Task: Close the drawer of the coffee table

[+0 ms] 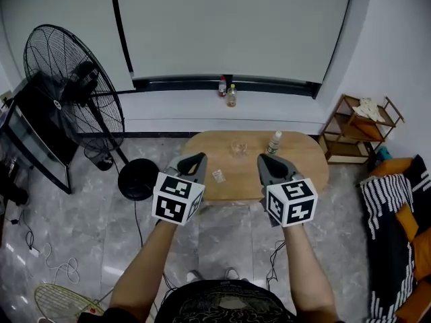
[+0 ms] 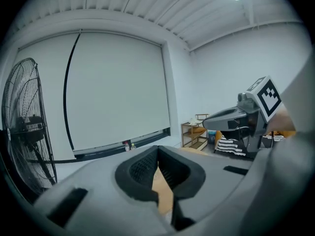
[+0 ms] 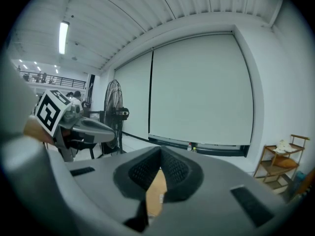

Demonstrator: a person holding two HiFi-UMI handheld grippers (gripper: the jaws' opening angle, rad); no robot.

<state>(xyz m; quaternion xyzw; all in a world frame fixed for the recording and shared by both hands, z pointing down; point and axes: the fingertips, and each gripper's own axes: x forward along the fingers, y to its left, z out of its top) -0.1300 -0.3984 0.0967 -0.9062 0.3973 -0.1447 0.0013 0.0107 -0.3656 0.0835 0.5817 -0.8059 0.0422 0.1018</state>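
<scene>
The oval wooden coffee table [image 1: 306, 165] stands ahead of me on the tiled floor; no drawer front shows in any view. My left gripper [image 1: 199, 158] hovers over the table's near left edge, jaws shut with nothing between them. My right gripper [image 1: 263, 160] hovers level beside it over the near edge, also shut and empty. In the left gripper view the pads of the left gripper [image 2: 157, 149] meet at the tip, with a sliver of table top [image 2: 163, 190] below. The right gripper view shows the right gripper [image 3: 160, 151] the same way.
On the table stand a glass [image 1: 238, 148], a small bottle [image 1: 274, 142] and a small card [image 1: 218, 175]. A large floor fan [image 1: 71, 93] stands at the left, a wooden shelf [image 1: 360, 130] at the right, a striped cushion [image 1: 389, 204] beyond it. Two bottles [image 1: 227, 94] sit on the window ledge.
</scene>
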